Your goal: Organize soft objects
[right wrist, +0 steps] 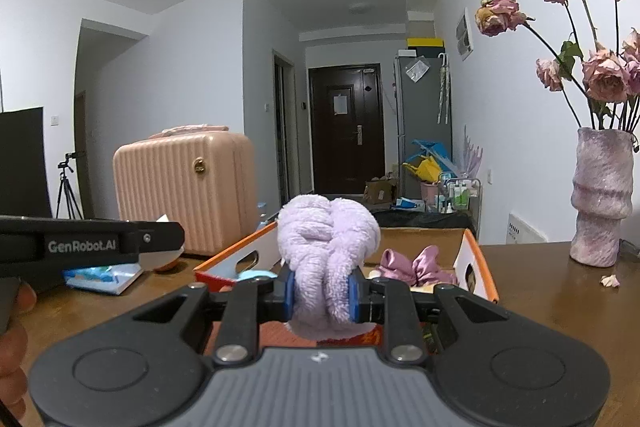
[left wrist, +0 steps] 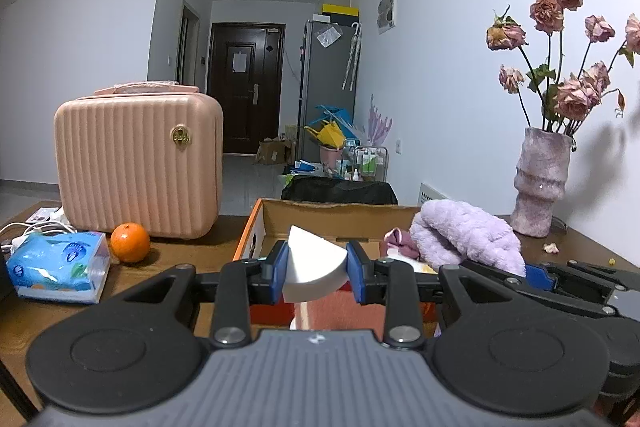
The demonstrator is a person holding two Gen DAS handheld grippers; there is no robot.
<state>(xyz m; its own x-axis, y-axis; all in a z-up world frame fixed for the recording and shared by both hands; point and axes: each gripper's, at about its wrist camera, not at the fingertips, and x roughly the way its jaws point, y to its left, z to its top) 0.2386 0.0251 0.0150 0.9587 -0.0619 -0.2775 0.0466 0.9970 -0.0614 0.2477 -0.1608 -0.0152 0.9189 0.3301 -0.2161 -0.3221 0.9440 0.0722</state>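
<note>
My left gripper (left wrist: pixel 316 269) is shut on a white wedge-shaped sponge (left wrist: pixel 314 265), held just in front of the open cardboard box (left wrist: pixel 332 217). My right gripper (right wrist: pixel 322 293) is shut on a fluffy lilac towel (right wrist: pixel 326 247), bunched up between the blue pads over the box's near edge (right wrist: pixel 478 267). In the left wrist view the towel (left wrist: pixel 468 241) and the right gripper (left wrist: pixel 538 277) show at the right. A purple satin bow (right wrist: pixel 414 265) lies inside the box. The left gripper's side (right wrist: pixel 92 247) with the sponge tip (right wrist: pixel 160 259) shows at the left of the right wrist view.
A pink ribbed case (left wrist: pixel 140 163) stands on the brown table (left wrist: pixel 176 263) at the left, with an orange (left wrist: pixel 130 242) and a blue tissue pack (left wrist: pixel 60 265) in front. A mauve vase (left wrist: pixel 540 183) of dried roses stands at the right. A hand (right wrist: pixel 16 339) shows low left.
</note>
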